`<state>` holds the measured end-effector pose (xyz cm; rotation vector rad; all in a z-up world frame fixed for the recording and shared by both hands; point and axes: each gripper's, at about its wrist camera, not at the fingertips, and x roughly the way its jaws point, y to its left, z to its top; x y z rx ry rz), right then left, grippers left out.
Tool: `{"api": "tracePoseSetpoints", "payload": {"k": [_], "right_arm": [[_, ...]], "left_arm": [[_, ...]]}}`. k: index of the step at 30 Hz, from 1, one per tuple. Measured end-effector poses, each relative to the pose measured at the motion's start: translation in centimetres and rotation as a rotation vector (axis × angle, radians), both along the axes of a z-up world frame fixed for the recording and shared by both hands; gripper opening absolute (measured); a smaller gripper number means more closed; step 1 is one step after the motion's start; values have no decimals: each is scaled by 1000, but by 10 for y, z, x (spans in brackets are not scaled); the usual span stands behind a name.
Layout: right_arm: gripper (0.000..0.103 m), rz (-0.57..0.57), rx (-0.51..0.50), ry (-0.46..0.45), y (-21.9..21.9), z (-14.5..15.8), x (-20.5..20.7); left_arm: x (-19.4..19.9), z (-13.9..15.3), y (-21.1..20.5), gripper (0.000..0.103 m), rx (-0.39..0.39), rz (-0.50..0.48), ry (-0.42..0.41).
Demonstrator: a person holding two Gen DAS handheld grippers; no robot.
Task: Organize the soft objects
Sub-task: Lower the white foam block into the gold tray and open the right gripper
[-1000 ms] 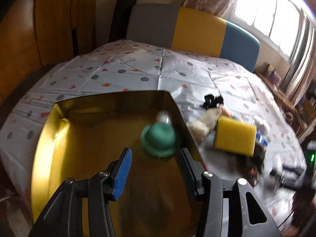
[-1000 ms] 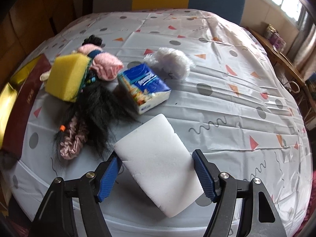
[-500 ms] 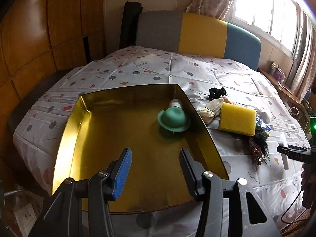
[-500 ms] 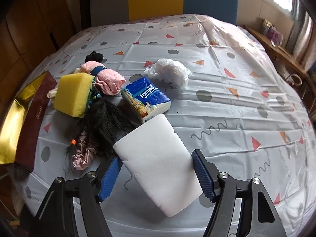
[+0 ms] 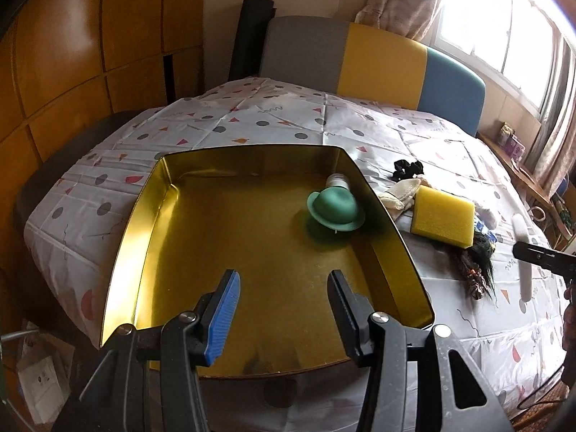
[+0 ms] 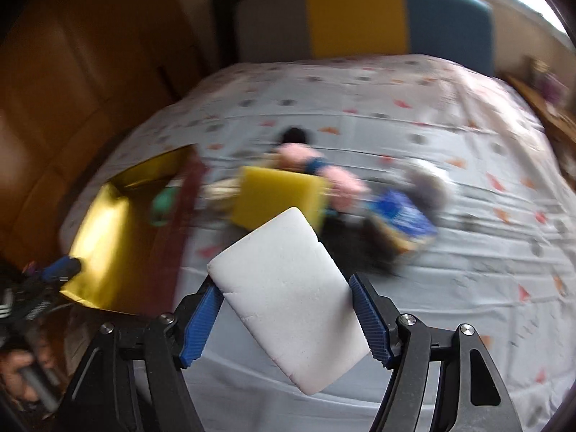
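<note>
Left wrist, gold tin (image 5: 151,223), green hat (image 5: 335,208) inside

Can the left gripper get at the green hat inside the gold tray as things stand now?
Probably yes. The left gripper is open and empty, pointing down into the gold tray. The green hat lies ahead of it near the far right corner, with bare tray floor between them.

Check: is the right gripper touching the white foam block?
Touching. The right wrist view shows the right gripper with both blue pads pressed against the white foam block's edges.
</note>
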<state>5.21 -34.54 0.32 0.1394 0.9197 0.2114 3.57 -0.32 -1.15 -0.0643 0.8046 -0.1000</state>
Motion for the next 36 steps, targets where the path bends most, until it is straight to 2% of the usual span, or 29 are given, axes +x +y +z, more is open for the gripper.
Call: {"api": "tracePoseSetpoints", "payload": {"k": [5,9,13,17,22,27,36], "right_arm": [[71,134,65,19,69,7,15],[71,196,112,48,123,8,31],[72,223,97,86,165,-4,50],[75,218,-3,147,198,-31,68],[78,215,-110,172,210,-51,72],[83,225,-186,128,216,-53,65],[87,204,-130,65,201,-40,55]], "left_arm": [[-2,1,17,51,-26,44,-16],[-3,4,38,51,-49,101,-25],[-3,5,57,51,-67,149,-28],[-4,2,70,51,-71,178,-22],[-4,-3,71,51,-68,176,-8],[-5,-4,66,51,-63,160,-6],[-8,-1,59,51,-43,141,-11]]}}
